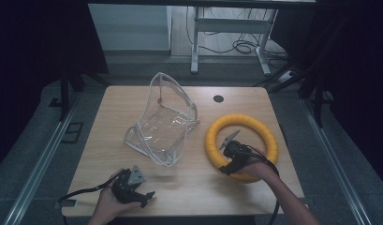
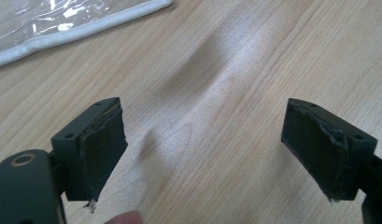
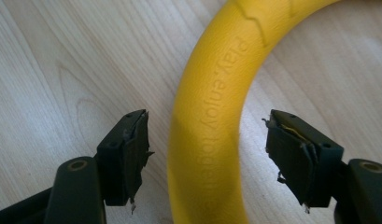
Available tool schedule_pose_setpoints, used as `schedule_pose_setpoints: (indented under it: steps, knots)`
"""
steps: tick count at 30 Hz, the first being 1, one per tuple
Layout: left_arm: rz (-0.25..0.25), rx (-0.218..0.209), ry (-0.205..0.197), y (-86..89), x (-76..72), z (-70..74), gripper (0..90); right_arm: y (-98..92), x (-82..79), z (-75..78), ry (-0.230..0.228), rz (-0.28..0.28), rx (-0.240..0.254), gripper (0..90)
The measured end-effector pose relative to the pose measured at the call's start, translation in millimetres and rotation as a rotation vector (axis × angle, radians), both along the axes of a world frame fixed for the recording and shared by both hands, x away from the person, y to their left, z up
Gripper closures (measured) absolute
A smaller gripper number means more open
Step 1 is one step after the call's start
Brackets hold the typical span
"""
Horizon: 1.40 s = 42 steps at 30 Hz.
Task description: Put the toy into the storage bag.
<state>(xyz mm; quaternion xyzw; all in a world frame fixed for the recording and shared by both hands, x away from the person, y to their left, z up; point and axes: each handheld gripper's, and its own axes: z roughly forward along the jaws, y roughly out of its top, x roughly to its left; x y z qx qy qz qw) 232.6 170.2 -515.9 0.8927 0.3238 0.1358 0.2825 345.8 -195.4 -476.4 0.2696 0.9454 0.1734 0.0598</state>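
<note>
While my left gripper (image 1: 143, 196) idles spread near the clear pouch (image 1: 163, 123), my right gripper (image 3: 205, 156) straddles the yellow ring (image 3: 212, 116), seemingly untouched.

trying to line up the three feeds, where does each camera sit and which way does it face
High view: above the person's side, facing forward and down on the table; both forearms and each hand-held gripper, left and right.
Left gripper view: rides the left gripper, facing bare wood and the clear bag edge.
Right gripper view: rides the right gripper, jaws open astride the yellow ring.
Shared: ring, bag.
</note>
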Motion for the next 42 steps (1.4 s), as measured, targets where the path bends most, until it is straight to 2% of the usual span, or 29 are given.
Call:
schedule_pose_setpoints:
  steps: [6, 13, 17, 24, 25, 27, 30, 33, 39, 42]
  knots:
    - [0.0, 0.002, 0.0, 0.0, 0.0, -0.1, 13.7, 6.6, -0.4, -9.9, 0.025, 0.011, -0.037, 30.1]
    - [-0.002, 0.004, 0.004, -0.6, 0.1, -0.8, 13.7, 10.0, 1.6, -18.2, 0.032, 0.021, -0.054, 30.0]
    - [-0.003, 0.005, 0.005, -0.8, 0.2, -1.2, 13.7, 14.2, 3.2, -22.7, 0.038, 0.021, -0.081, 30.9]
    - [-0.002, 0.002, 0.003, -0.8, 0.2, -1.1, 13.7, 17.3, 4.9, -26.4, 0.05, 0.018, -0.112, 38.9]
    - [-0.001, 0.0, 0.003, -0.8, 0.0, -0.9, 13.7, 17.3, 4.9, -26.4, 0.05, 0.018, -0.112, 38.9]
    - [0.0, 0.0, 0.002, -0.8, 0.0, -0.7, 13.7, 16.7, 6.1, -25.3, 0.046, 0.005, -0.122, 48.1]
    - [-0.001, -0.001, 0.003, -0.9, 0.0, -0.9, 13.7, 15.5, 8.1, -25.1, 0.062, -0.009, -0.116, 48.8]
    - [-0.001, 0.0, 0.003, -1.0, 0.3, -1.2, 13.7, 16.5, 9.7, -24.5, 0.074, 0.001, -0.127, 49.3]
    - [-0.002, 0.001, 0.004, -1.3, 0.5, -1.6, 13.7, 14.9, 9.2, -21.0, 0.063, 0.011, -0.131, 49.7]
    - [-0.001, 0.0, 0.004, -1.4, 0.6, -1.7, 13.7, 11.9, 7.8, -14.5, 0.053, 0.014, -0.116, 50.0]
